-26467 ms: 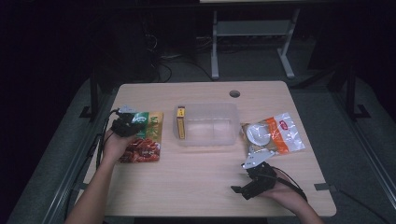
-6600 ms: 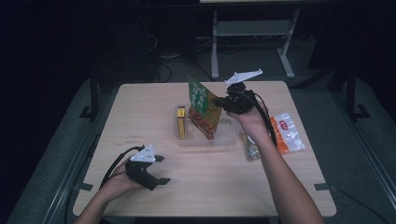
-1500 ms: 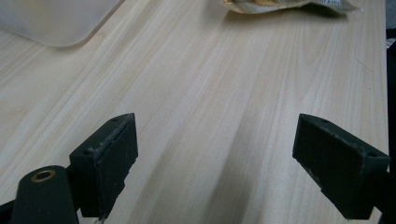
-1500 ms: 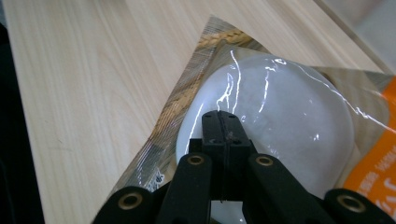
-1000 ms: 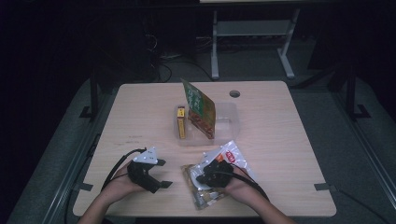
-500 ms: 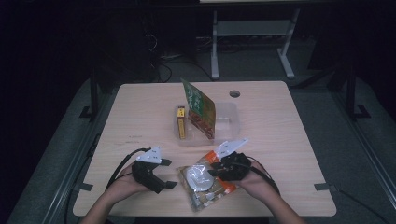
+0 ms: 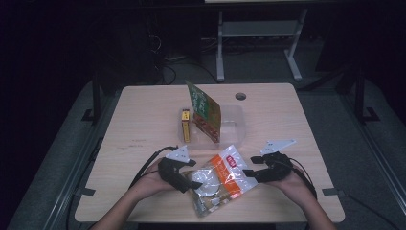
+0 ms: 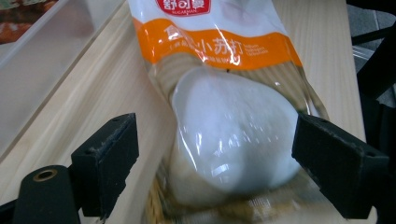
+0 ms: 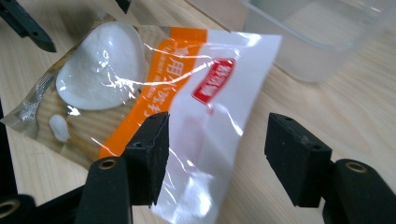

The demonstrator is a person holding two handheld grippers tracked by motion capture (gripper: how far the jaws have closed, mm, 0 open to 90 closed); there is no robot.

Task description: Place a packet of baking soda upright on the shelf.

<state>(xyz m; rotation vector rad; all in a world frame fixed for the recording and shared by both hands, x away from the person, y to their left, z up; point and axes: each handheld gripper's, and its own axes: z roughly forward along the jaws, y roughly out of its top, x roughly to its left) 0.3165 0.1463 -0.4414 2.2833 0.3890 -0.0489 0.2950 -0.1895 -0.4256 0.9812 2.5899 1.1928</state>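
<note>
Snack pouch (image 7: pixel 219 179) lies flat on table (image 7: pixel 143 120), near front edge, between the two hands, just short of clear plastic bin (image 7: pixel 233 125). Bin already holds a green-and-red bag (image 7: pixel 205 114) standing on edge; yellow box (image 7: pixel 185 126) sits along bin's left side.

Pouch: clear film w/ orange band and red logo at one end, a white domed lump (image 8: pixel 233 130) at the other. Judged light, crinkly, slick. Film will slide under hard pads and buckle if pinched at the flat printed end. The lump looks like the only bulk, prob. soft or brittle, so squeeze gently.

L tongs (image 8: pixel 215 158): pads spread wide, one each side of the lump, not pressing on it; released. From overhead L tongs (image 7: pixel 184 176) sit at pouch's left edge.

R tongs (image 9: pixel 217 156): jaws have just been opening. Pads now stand apart over the white printed end, film lies under and between them, no pinch seen, so released. Overhead, R tongs (image 7: pixel 250 173) sit at pouch's right edge.

Best hold, as I judge it: across the lump where L pads already straddle it, since that gives the pads something to bite on. Alt: sealed seam at either end, stiffer than mid film. Risk: pouch droops or swings from a one-end grip, and may snag bin rim going in beside the upright bag.
</note>
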